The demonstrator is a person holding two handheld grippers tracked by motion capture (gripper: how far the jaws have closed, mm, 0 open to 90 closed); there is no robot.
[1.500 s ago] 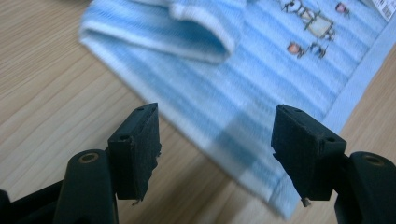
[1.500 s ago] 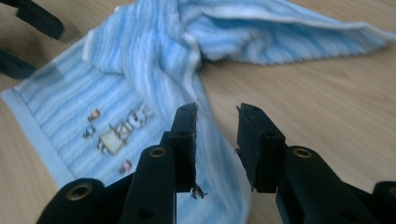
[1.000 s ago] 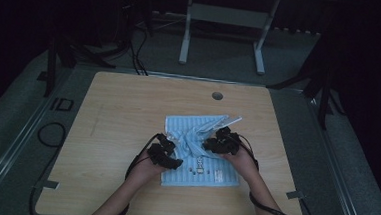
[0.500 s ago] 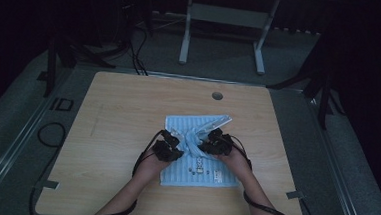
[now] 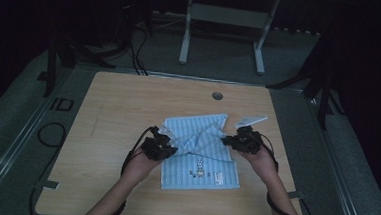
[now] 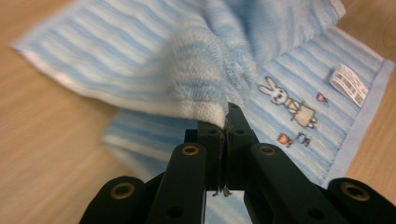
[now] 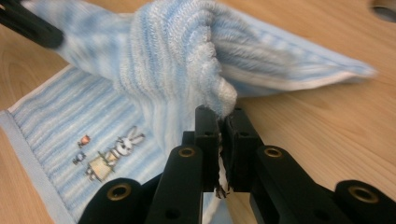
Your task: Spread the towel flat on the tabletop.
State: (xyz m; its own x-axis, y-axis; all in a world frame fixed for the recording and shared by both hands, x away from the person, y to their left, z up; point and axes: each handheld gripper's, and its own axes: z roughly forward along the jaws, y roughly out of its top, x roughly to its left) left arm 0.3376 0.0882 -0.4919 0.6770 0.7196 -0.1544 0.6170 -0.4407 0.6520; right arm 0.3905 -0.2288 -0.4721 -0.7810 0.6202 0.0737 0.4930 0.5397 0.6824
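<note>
A light blue striped towel [image 5: 200,160] with a stitched rabbit [image 6: 285,100] lies partly flat on the wooden table [image 5: 118,108]. My left gripper [image 5: 165,145] is shut on a bunched fold at the towel's left side, with the cloth [image 6: 140,60] rising from its jaw tips [image 6: 227,116]. The right gripper [image 5: 232,140] is shut on a fold at the right side, where terry cloth [image 7: 177,56] is pinched between the jaws [image 7: 220,119]. Both folds are raised off the table, and the towel's near half stays flat. The left gripper's black jaw [image 7: 28,25] shows beyond the cloth.
A round cable hole [image 5: 217,95] sits near the table's far edge. A white label [image 6: 350,84] is sewn at the towel's near right corner. Bare wood lies left of the towel and toward the far edge. A metal desk frame [image 5: 224,19] stands behind, and cables [image 5: 52,129] lie on the floor at left.
Both grippers have shut on the towel and lifted its folds. The right hand has moved to the right and the left a little to the left, stretching the cloth between them.
</note>
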